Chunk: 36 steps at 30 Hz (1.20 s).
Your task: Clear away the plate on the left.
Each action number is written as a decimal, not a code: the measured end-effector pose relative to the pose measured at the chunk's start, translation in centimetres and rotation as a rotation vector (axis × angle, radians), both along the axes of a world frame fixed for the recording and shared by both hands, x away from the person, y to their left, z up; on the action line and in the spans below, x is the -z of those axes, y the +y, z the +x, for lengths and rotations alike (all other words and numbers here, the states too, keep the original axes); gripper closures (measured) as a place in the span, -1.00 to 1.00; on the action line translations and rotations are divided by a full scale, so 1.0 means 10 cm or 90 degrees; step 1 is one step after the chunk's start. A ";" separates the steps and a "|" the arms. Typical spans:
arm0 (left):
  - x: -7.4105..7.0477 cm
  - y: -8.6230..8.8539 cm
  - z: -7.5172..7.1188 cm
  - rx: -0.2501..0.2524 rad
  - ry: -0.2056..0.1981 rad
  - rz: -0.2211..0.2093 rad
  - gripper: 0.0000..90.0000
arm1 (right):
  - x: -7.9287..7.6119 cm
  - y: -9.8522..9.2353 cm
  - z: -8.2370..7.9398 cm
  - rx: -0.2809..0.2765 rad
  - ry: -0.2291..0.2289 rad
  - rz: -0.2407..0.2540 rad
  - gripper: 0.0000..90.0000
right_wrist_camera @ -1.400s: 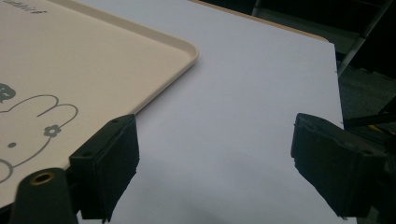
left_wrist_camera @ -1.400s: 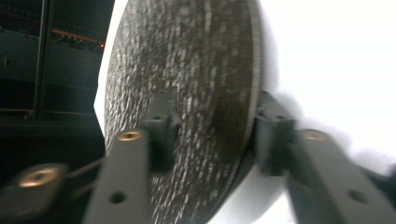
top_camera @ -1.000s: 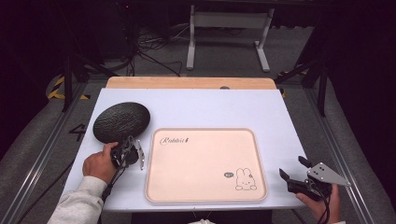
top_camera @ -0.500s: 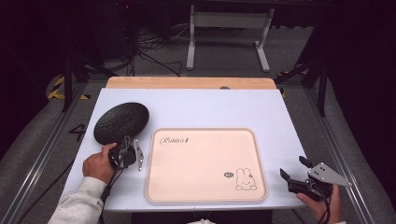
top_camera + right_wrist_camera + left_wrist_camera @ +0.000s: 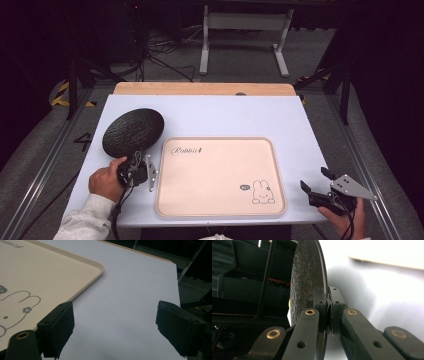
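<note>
in the left gripper view the black plate (image 5: 308, 277) is seen edge-on, its rim clamped by the left gripper (image 5: 328, 312) (tilted, left of the tray (image 5: 220, 175)); the right gripper (image 5: 115, 327) is held open.

A dark lab or recording studio: the white table (image 5: 225, 117) stands on grey floor, with cables (image 5: 160, 50) at 11 o'clock and a metal stand (image 5: 245, 22) at 12 o'clock
</note>
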<state>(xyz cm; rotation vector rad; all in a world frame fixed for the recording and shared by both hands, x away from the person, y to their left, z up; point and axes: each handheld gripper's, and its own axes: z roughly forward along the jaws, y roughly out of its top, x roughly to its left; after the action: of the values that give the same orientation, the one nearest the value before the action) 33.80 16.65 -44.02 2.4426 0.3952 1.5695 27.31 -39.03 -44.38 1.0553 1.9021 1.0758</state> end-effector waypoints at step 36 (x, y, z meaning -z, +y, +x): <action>-0.19 -1.27 -0.62 0.285 0.003 0.006 0.92 | -0.01 -0.01 -0.01 0.001 -0.004 0.002 -0.65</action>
<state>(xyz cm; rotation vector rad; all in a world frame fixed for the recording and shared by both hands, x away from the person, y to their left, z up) 27.58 3.94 -42.14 2.3267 -0.1538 1.3700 27.24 -39.08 -44.31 1.0536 1.8951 1.0803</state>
